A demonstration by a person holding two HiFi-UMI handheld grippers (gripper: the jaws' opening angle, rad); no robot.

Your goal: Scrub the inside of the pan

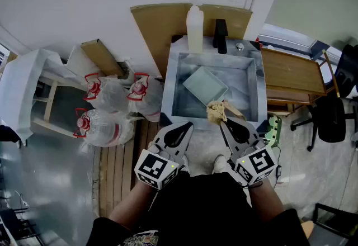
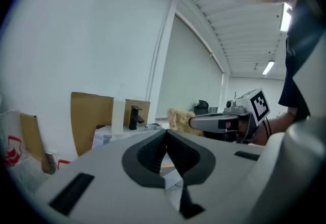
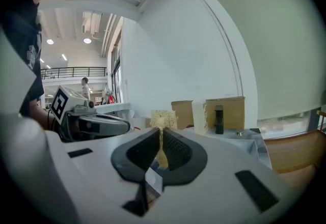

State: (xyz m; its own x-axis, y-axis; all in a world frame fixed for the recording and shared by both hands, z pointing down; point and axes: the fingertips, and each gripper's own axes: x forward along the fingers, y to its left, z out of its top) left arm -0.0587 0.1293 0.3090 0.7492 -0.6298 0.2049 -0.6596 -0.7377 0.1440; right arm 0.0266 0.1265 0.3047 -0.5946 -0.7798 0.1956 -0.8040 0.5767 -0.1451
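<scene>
A pale rectangular pan [image 1: 206, 84] lies tilted inside the steel sink [image 1: 254, 89]. My right gripper [image 1: 224, 121] hovers over the sink's near edge, shut on a tan fibrous scrubber [image 1: 221, 110]. In the right gripper view the scrubber [image 3: 162, 118] sticks up from between the closed jaws [image 3: 161, 137]. My left gripper [image 1: 187, 126] is beside it at the sink's near left corner, shut with nothing in it. The left gripper view shows its jaws [image 2: 166, 135] pressed together, with the right gripper [image 2: 224, 121] and the scrubber [image 2: 179, 119] off to the right.
A white bottle [image 1: 194, 29] and a black faucet [image 1: 220, 35] stand at the sink's back edge, with cardboard [image 1: 151, 24] behind. Clear bags with red handles [image 1: 109, 106] lie on the floor to the left. To the right are a wooden table [image 1: 292, 74] and an office chair [image 1: 331, 116].
</scene>
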